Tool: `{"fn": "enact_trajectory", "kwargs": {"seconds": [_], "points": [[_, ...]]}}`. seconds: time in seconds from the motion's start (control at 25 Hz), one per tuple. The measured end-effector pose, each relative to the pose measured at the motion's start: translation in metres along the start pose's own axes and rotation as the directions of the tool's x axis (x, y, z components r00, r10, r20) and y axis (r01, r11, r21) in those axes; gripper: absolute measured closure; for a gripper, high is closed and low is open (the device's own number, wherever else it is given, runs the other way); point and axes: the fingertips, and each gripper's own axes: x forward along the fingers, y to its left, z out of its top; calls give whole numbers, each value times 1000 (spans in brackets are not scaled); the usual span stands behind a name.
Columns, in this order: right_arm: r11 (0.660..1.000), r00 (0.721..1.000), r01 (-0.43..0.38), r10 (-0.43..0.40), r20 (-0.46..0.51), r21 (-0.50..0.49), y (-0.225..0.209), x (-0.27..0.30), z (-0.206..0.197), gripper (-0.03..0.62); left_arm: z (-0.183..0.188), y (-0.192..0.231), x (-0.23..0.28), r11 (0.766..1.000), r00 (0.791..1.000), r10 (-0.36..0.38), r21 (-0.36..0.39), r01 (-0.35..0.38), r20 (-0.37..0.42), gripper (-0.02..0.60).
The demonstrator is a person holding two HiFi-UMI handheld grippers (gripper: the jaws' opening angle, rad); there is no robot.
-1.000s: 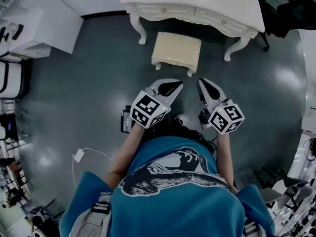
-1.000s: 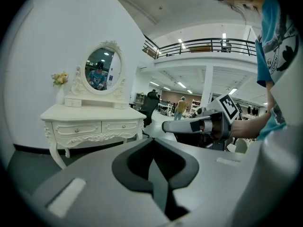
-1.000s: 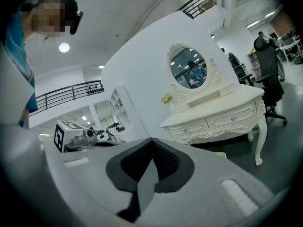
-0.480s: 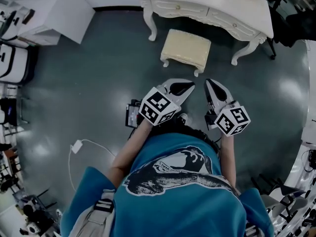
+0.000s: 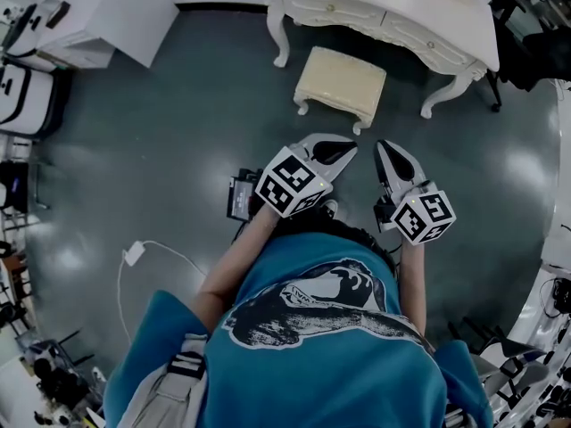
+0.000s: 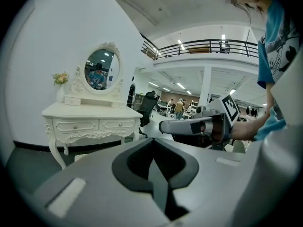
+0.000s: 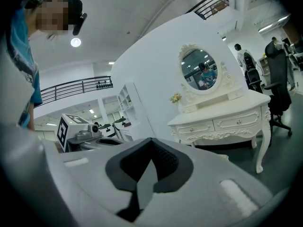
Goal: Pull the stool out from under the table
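Observation:
A cream cushioned stool (image 5: 342, 80) with white legs stands on the dark floor just in front of the white dressing table (image 5: 393, 5); its far edge is close to the table's front. My left gripper (image 5: 343, 146) and right gripper (image 5: 384, 148) hover side by side a little short of the stool's near edge, touching nothing. Both are shut and empty. The left gripper view looks over its closed jaws (image 6: 152, 158) at the table (image 6: 90, 113) and the right gripper (image 6: 199, 126). The right gripper view shows its closed jaws (image 7: 150, 161) and the table (image 7: 222, 113).
A white cabinet (image 5: 107, 12) stands at the back left. A white charger with its cable (image 5: 134, 255) and a small black device (image 5: 241, 199) lie on the floor near my left side. A black chair (image 5: 535, 25) stands right of the table.
The table, stool and both grippers have slid to the right in the head view. The grippers keep about the same small gap to the stool and stay shut.

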Motion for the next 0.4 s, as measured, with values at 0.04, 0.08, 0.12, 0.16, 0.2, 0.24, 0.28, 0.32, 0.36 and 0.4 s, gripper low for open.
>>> {"fn": "enact_trajectory", "kwargs": {"seconds": [0.04,0.08,0.12,0.16,0.2,0.24,0.28,0.32,0.36,0.4], "points": [[1000,1000,-1,1,2,2,-1,-1,0,594,0,-1,1,1000,1000,1,1,-1,-1,568],[1000,1000,-2,2,4,5,-1,-3,0,594,-1,-2,2,1000,1000,1,1,-1,-3,568],[1000,1000,-4,4,7,8,-2,-4,1,594,-1,-3,3,1000,1000,1,2,-1,-5,568],[1000,1000,-6,5,10,11,-2,-5,2,594,-2,-4,4,1000,1000,0,2,0,-8,568],[1000,1000,-6,6,12,12,-2,-6,2,594,-2,-5,5,1000,1000,-1,2,1,-12,568],[1000,1000,-5,5,12,12,-2,-7,3,594,-2,-6,6,1000,1000,-3,3,3,-15,568],[1000,1000,-4,4,12,11,-2,-8,3,594,-2,-7,7,1000,1000,-6,4,6,-18,568],[1000,1000,-2,2,11,10,-2,-8,3,594,-1,-8,8,1000,1000,-9,5,9,-20,568],[1000,1000,0,0,9,8,-3,-9,3,594,-1,-9,9,1000,1000,-13,6,13,-22,568],[1000,1000,2,-2,8,7,-3,-10,3,594,0,-10,10,1000,1000,-16,7,16,-24,568]]}}
